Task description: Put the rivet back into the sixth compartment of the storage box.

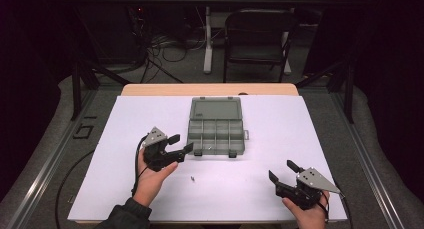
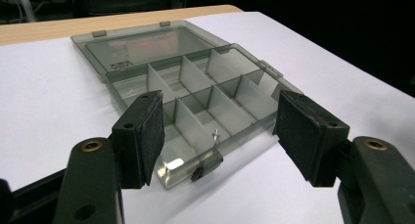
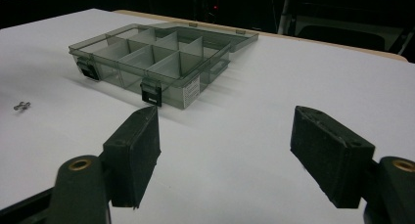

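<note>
Fingers (image 2: 147, 131) of both grippers stood wide, holding nothing. Box (image 1: 216, 126): mid-tabletop, lid open flat, compartments apparently empty; one small screw (image 2: 216, 134) seemed to sit in a near cell. Second screw (image 1: 192, 178): loose on tabletop (image 1: 125, 189), between left gripper (image 1: 181, 144) and right gripper (image 1: 282, 171). Sorting barely begun, judging so; nothing obstructing.

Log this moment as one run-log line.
left hand-held gripper open, near organizer box | right hand-held gripper open | box lid open | small screw on table

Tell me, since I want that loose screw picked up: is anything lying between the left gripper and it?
Nothing visible does. The screw lies alone on the white sheet, just right of the left gripper, whose open jaws face the organizer box.
</note>
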The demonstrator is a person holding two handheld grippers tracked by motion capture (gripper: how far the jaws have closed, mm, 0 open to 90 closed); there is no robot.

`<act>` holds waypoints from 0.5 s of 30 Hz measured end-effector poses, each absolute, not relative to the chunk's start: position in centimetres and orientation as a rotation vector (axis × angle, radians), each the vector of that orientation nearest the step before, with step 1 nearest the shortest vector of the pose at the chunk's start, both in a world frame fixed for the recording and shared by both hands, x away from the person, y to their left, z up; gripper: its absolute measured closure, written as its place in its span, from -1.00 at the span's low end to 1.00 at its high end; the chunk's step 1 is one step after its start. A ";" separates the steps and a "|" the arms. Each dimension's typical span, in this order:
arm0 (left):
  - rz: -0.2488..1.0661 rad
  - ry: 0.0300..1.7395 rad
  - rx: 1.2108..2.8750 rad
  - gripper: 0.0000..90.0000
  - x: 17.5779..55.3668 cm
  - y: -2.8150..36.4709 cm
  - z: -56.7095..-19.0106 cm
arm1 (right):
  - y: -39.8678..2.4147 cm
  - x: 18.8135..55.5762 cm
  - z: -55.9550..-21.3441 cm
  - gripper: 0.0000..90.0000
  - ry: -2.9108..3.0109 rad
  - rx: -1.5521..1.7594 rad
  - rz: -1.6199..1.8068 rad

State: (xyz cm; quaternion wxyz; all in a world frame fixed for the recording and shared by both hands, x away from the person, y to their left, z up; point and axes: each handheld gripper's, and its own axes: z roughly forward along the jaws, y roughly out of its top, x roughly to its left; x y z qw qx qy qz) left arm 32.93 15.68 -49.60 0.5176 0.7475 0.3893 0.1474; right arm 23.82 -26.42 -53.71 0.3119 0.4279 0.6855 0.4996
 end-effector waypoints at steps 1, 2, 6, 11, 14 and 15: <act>0.359 0.935 1.793 -0.21 32.6 16.0 -49.6 | -26.5 23.8 -53.7 -0.42 1.810 1.134 1.316; 0.357 0.937 1.789 -0.21 32.2 16.3 -49.7 | -26.5 23.8 -53.7 -0.42 1.810 1.134 1.316; 0.357 0.959 1.764 -0.21 31.0 17.8 -49.8 | -26.4 23.8 -53.8 -0.42 1.811 1.129 1.316; 0.387 0.967 1.785 -0.21 29.7 19.5 -50.2 | -26.4 23.7 -53.8 -0.42 1.816 1.129 1.312; 0.386 0.995 1.769 -0.21 29.0 20.5 -50.6 | -26.5 23.7 -53.8 -0.43 1.816 1.128 1.309; 0.387 1.003 1.763 -0.21 28.8 20.8 -50.7 | -26.5 23.7 -53.8 -0.43 1.815 1.130 1.309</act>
